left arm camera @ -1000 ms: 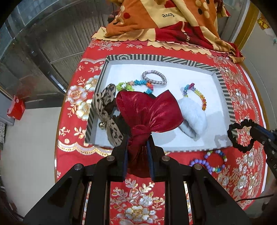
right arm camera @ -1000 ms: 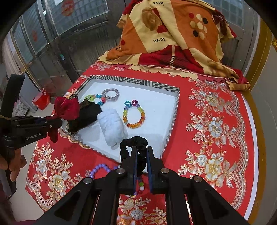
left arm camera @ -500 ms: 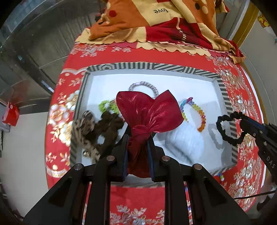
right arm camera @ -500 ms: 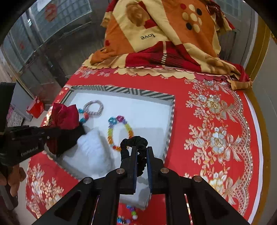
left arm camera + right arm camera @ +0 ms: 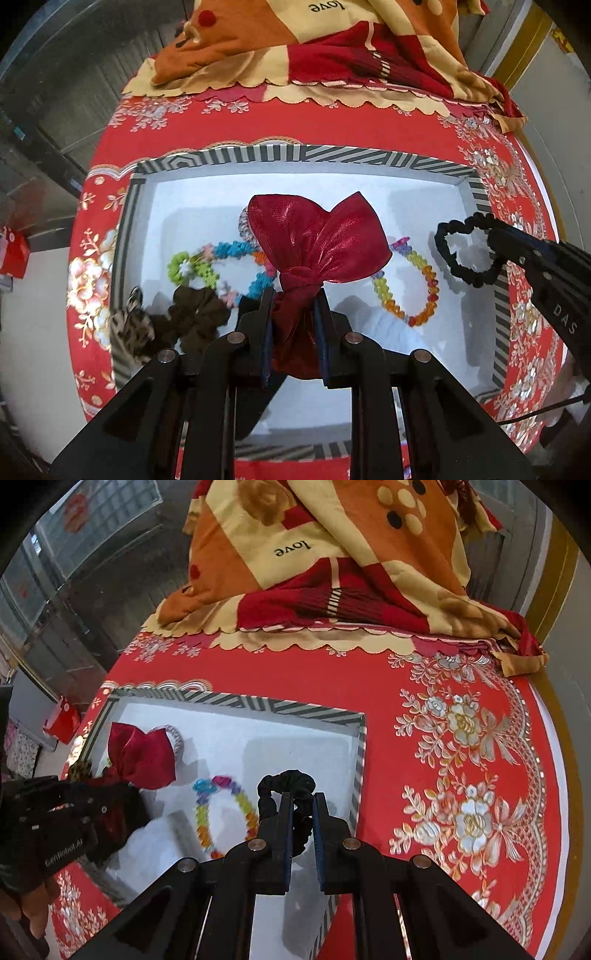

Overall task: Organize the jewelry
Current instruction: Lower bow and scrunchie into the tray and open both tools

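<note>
My left gripper (image 5: pixel 293 295) is shut on a shiny red bow (image 5: pixel 314 240) and holds it over the middle of the white tray (image 5: pixel 303 153) with a striped rim. My right gripper (image 5: pixel 300 799) is shut on a black scrunchie (image 5: pixel 286 782) above the tray's right part; it also shows in the left wrist view (image 5: pixel 467 254). In the tray lie a rainbow bead bracelet (image 5: pixel 406 284), a blue-green bead string (image 5: pixel 221 262), a brown scrunchie (image 5: pixel 195 317), a leopard bow (image 5: pixel 133 328) and a white fluffy piece (image 5: pixel 388 328). A braided band is mostly hidden behind the red bow.
The tray (image 5: pixel 314 712) sits on a round table with a red floral cloth (image 5: pixel 461 757). A folded orange and red blanket (image 5: pixel 332 561) lies at the table's far edge. A red box (image 5: pixel 13 251) stands on the floor at the left.
Both grippers have moved forward over the tray with their items. The loose bead bracelet on the cloth in front of the tray has dropped out of view.
</note>
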`<state>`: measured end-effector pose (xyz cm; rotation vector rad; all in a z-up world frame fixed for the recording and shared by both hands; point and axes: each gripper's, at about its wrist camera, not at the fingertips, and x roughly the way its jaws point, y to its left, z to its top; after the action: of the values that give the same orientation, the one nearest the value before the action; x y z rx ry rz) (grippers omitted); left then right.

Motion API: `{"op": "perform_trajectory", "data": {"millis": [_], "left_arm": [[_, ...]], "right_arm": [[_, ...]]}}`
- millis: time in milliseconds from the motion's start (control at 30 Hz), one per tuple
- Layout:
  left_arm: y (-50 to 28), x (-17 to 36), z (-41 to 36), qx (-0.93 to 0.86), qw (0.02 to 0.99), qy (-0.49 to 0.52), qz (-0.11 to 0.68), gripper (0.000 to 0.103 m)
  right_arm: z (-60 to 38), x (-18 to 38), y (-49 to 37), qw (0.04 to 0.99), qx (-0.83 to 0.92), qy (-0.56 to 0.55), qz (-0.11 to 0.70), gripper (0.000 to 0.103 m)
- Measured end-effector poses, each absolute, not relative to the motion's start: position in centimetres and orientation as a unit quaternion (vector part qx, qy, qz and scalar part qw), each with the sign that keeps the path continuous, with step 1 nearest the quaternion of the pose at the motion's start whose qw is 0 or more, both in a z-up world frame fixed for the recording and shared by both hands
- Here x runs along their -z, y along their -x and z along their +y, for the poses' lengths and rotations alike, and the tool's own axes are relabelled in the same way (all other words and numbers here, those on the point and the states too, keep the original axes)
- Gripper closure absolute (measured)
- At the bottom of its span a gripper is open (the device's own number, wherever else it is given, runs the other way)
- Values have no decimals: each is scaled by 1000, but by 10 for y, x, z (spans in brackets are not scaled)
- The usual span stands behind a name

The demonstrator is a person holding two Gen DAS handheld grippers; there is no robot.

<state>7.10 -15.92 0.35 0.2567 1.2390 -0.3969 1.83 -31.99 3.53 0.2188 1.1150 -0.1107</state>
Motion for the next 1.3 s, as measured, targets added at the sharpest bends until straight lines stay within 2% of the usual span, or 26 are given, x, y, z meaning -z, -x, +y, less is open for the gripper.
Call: {"op": "perform_trajectory", "data": {"millis": [433,533,600,700,767,1000,1300], "left_arm": [[-91,20,-172,184,773,-116,596,85],[-91,19,-173,184,775,-114,593,85],[-91,19,-173,186,778,-111,590,79],[-92,16,-172,186,782,-101,587,67],[-92,13,-168,187,782,-87,588,64],[-84,-5,-158,191,790,-70,578,57],[-63,-22,-142,179,798,-62,572,55]], "right_arm": [[-337,1,-56,825,59,-125,548,94],[-337,4,-58,826,52,-128,547,84],[-336,2,-59,829,43,-132,542,73],[-333,-4,-57,832,36,-138,536,70],[-332,-9,-54,834,33,-141,532,70],[-320,-28,-42,842,30,-129,523,69],[-307,-50,-14,847,37,-116,517,67]]}}
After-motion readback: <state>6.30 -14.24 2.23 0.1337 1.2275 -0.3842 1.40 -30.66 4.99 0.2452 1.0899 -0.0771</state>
